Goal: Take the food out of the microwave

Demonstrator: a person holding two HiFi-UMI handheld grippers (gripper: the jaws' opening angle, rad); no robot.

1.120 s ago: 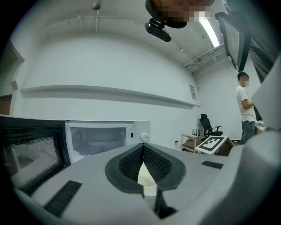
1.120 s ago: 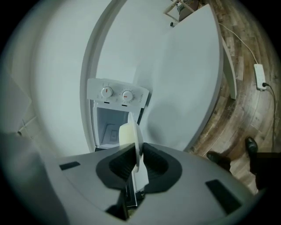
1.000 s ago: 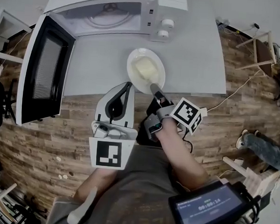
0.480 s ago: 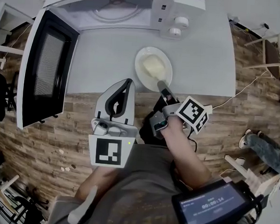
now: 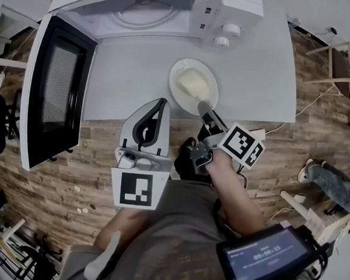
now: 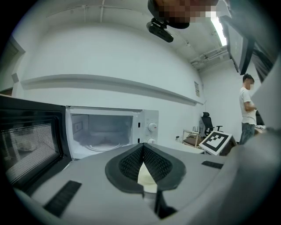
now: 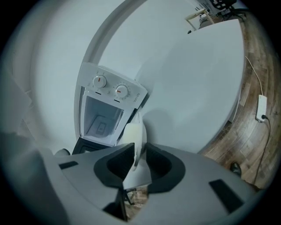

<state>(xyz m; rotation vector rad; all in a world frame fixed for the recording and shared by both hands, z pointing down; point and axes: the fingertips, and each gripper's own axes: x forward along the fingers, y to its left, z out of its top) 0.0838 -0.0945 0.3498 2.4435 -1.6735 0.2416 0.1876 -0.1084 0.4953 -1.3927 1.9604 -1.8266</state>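
Food (image 5: 192,82) on plate (image 5: 174,86); plate on table (image 5: 251,82), before microwave (image 5: 154,12); door (image 5: 56,92) at left.

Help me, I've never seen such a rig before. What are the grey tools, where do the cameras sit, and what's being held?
No robot: a person holds a two-jaw gripper in each hand. One camera on their head looks down; one rides on each gripper. On the grey table stand a microwave, open and empty, and a white plate of pale food. The left gripper is shut on nothing. The right gripper has the plate's rim between its jaws, which have just been opening, so it seems to be letting go.
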